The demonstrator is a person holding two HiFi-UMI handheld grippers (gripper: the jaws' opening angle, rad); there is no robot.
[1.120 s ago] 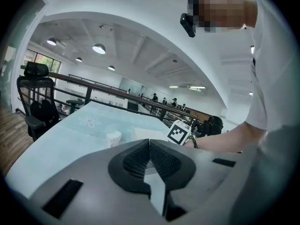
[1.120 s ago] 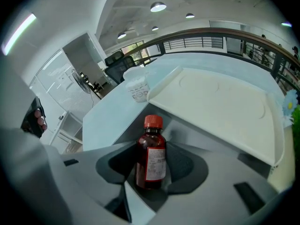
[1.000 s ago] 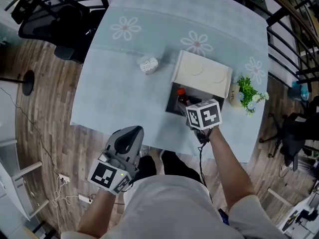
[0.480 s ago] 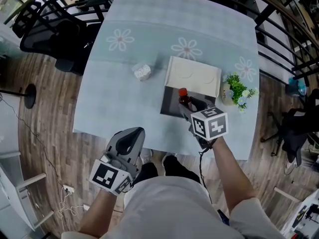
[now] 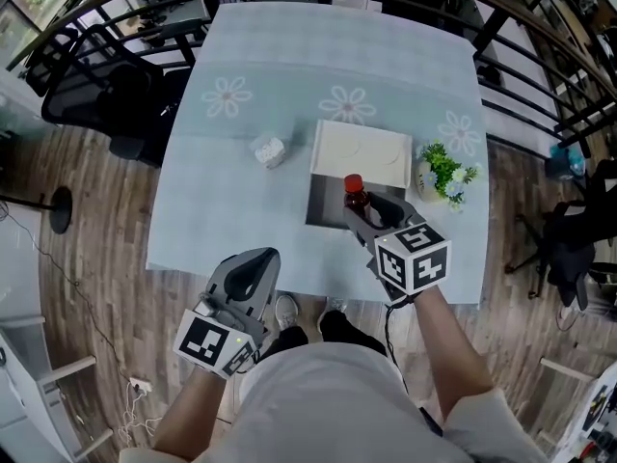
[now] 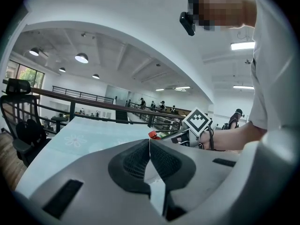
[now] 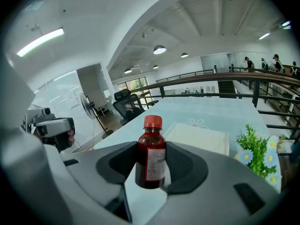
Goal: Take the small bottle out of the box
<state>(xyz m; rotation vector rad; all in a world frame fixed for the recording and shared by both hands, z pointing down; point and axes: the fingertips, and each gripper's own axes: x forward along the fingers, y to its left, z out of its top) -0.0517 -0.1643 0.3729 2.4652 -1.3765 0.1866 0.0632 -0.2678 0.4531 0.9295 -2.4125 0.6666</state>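
A small dark-red bottle (image 5: 357, 198) with a red cap and a white label stands upright between the jaws of my right gripper (image 5: 362, 210), which is shut on it. The bottle hangs over the near edge of the open box (image 5: 322, 206), whose white lid (image 5: 359, 150) is folded back. In the right gripper view the bottle (image 7: 151, 154) fills the gap between the dark pads (image 7: 183, 164), with the lid (image 7: 197, 138) beyond. My left gripper (image 5: 253, 264) hangs off the table's near side, close to my body, its jaws shut on nothing (image 6: 149, 142).
The pale blue table (image 5: 289, 66) with daisy prints carries a small white object (image 5: 269, 150) left of the box and a pot of flowers (image 5: 440, 172) to its right. Black chairs (image 5: 96, 75) stand at the left; a railing (image 5: 540, 75) runs along the right.
My right gripper has risen and drawn back toward me with the bottle, lifting it from inside the box to above its near edge. The left gripper has stayed put.
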